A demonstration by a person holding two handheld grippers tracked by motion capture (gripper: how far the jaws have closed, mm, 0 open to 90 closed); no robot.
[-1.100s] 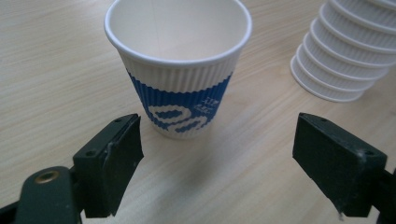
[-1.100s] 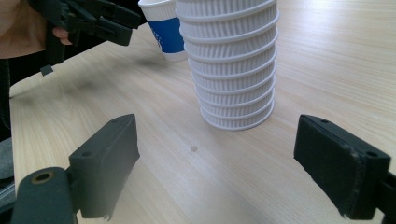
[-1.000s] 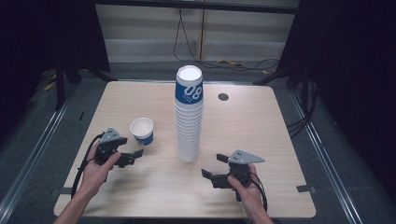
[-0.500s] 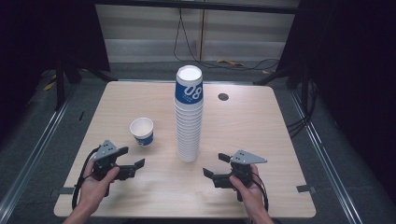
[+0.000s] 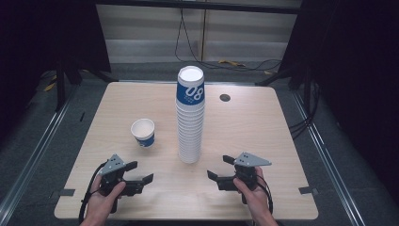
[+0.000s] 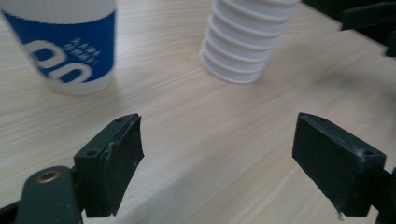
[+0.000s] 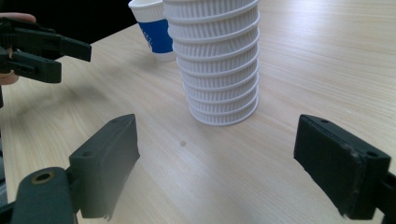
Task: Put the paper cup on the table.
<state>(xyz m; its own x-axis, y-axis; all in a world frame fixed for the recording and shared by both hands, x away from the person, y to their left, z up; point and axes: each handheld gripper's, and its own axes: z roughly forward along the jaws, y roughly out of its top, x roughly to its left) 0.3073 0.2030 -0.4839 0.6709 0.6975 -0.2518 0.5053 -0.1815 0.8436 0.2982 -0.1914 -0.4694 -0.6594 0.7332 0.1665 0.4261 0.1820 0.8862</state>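
Note:
A tall stack of white ribbed paper cups (image 5: 190,117) with a blue-banded top cup stands upright mid-table; its base shows in the left gripper view (image 6: 245,42) and the right gripper view (image 7: 217,60). A single blue-and-white cup (image 5: 143,132) stands upright to its left, also close in the left gripper view (image 6: 65,44) and behind the stack in the right gripper view (image 7: 154,28). My left gripper (image 5: 139,172) is open near the table's front left, nothing between its jaws. My right gripper (image 5: 220,167) is open at the front right, facing the stack's base.
The wooden table (image 5: 244,127) has a small round hole (image 5: 225,98) near its far right. Dark floor, rails and cables surround it. The left gripper (image 7: 42,49) shows at the left of the right gripper view.
My left gripper has drawn back from beside the single cup toward the table's front edge and turned to point right. The right gripper has barely moved.

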